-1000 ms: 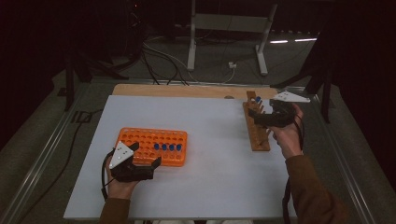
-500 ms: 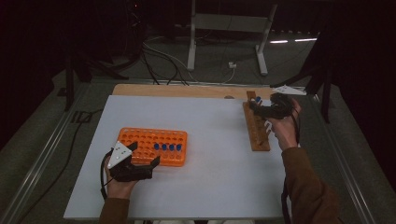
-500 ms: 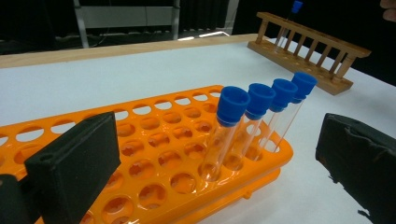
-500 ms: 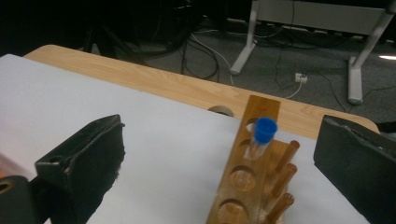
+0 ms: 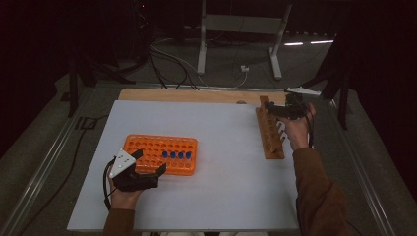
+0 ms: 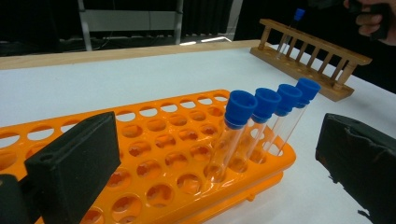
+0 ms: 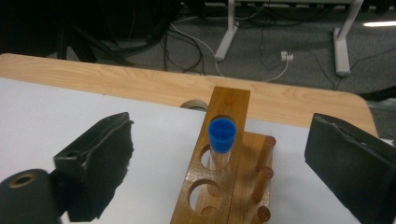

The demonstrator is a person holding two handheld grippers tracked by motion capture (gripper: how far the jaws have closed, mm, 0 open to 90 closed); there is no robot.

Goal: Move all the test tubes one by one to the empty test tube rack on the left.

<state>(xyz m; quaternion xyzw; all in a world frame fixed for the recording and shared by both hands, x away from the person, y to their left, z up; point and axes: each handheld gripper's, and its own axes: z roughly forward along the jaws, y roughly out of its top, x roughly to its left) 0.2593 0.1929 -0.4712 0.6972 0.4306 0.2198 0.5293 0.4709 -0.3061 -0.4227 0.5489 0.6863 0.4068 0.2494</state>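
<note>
Now blue-capped tube upright in wooden rack, between spread right hand-held gripper jaws (closing, untouched).

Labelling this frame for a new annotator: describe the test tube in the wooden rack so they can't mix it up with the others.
Start at the white table and go to its far right side, where a wooden rack lies beside the right claw. The tube stands alone in a hole at the rack's far end, between that claw's open jaws. The other four blue-capped tubes sit in the orange rack.
</note>
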